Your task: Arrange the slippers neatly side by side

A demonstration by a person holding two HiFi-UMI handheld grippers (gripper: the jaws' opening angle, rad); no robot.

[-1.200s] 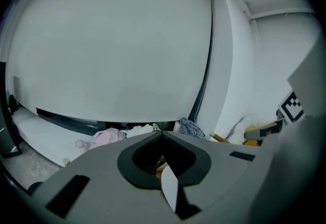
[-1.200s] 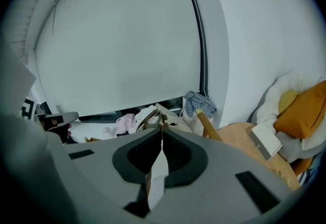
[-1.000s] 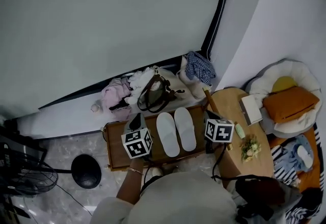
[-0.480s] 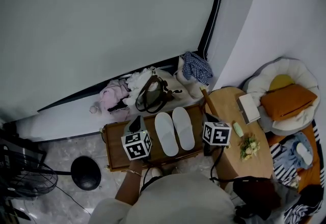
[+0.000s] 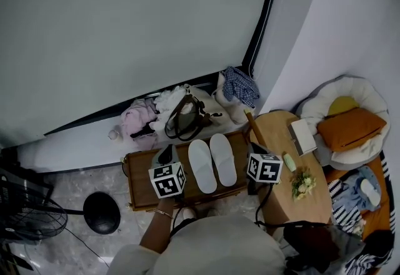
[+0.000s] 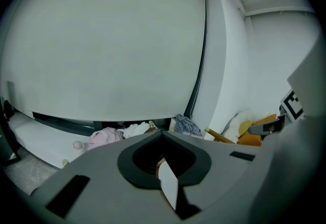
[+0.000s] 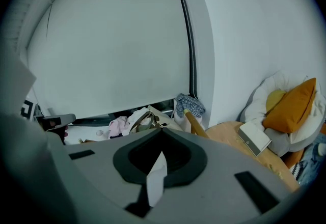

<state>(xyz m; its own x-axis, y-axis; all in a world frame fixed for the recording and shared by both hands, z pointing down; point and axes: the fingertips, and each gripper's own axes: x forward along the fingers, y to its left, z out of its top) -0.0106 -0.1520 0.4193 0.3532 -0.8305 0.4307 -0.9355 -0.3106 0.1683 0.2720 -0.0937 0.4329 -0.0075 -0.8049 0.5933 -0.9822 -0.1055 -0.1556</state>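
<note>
My left gripper (image 6: 162,135) and right gripper (image 7: 162,131) both have their jaws closed on nothing. The slippers (image 5: 212,163) lie between them on the bench (image 5: 139,175), close side by side, their long axes running near to far.

Holds left gripper (image 5: 166,156) at about 7 o'clock in head view, jaws pressed together, aimed toward 12 and tipped slightly down. Holds right gripper (image 5: 254,144) at about 4 o'clock, jaws likewise together, aimed toward 12. Reaches bare left forearm (image 5: 157,233) up from 6.
</note>
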